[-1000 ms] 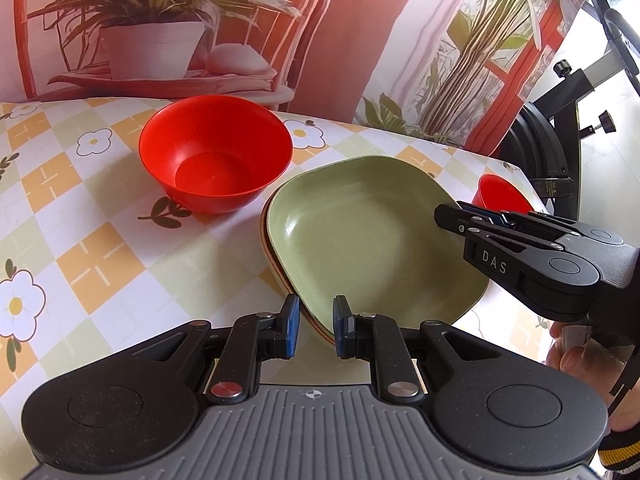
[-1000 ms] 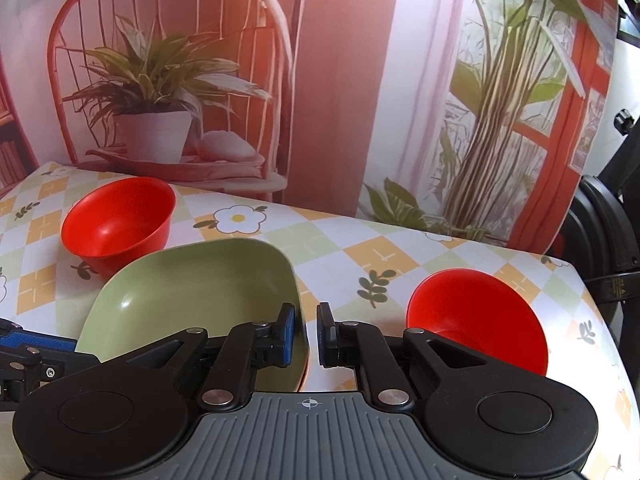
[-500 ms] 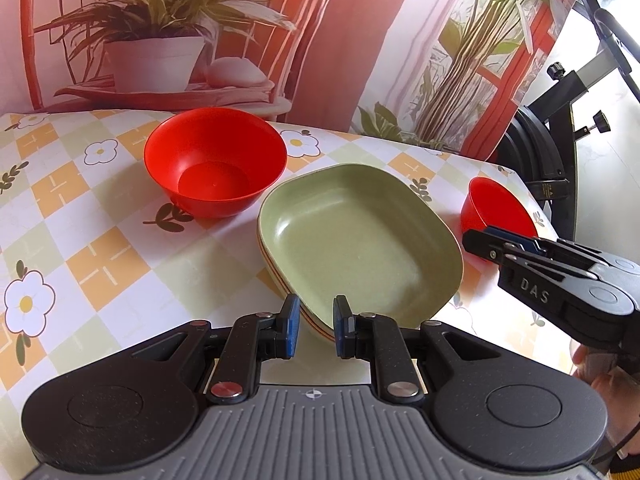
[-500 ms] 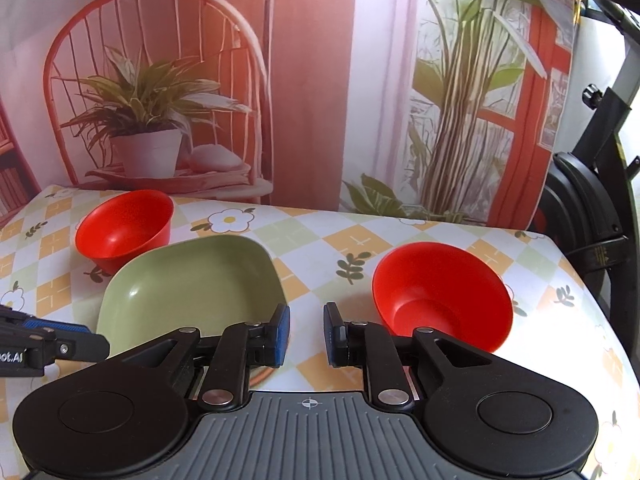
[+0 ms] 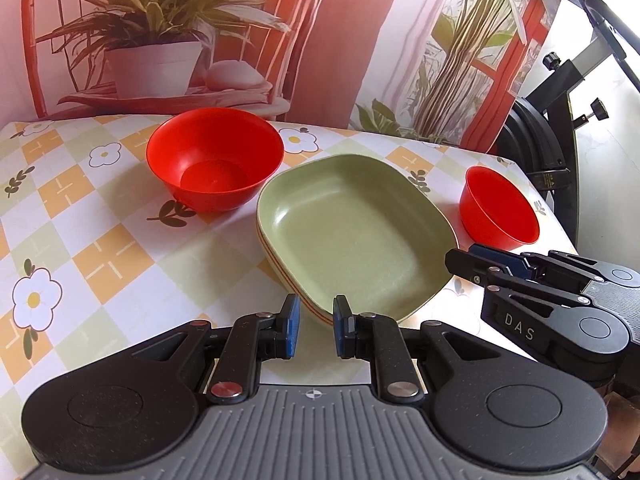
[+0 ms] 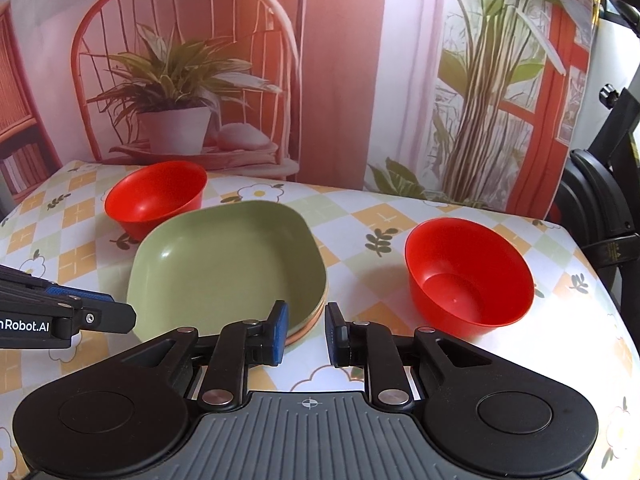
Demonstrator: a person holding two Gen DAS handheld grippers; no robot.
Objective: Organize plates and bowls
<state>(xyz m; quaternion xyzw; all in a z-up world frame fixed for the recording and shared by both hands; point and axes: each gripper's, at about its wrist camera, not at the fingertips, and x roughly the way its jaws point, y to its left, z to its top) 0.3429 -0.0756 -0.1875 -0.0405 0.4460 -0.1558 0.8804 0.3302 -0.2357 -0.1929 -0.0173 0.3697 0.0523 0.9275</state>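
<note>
The plates (image 6: 228, 268) are already stacked, but two red bowls (image 6: 468, 276), at ten and three o'clock, remain apart, and both grippers (image 6: 306, 330) have empty, parted jaws.

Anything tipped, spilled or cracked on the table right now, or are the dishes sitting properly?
Nothing stands out. The green plate sits level on top of the plates stacked under it, edges roughly aligned. Both red bowls, one left and one right of the stack, stand upright and empty. No spills or cracks show on the tablecloth.

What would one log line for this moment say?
left gripper: open, empty | right gripper: open, empty | green plates: stacked | red bowls: apart
</note>
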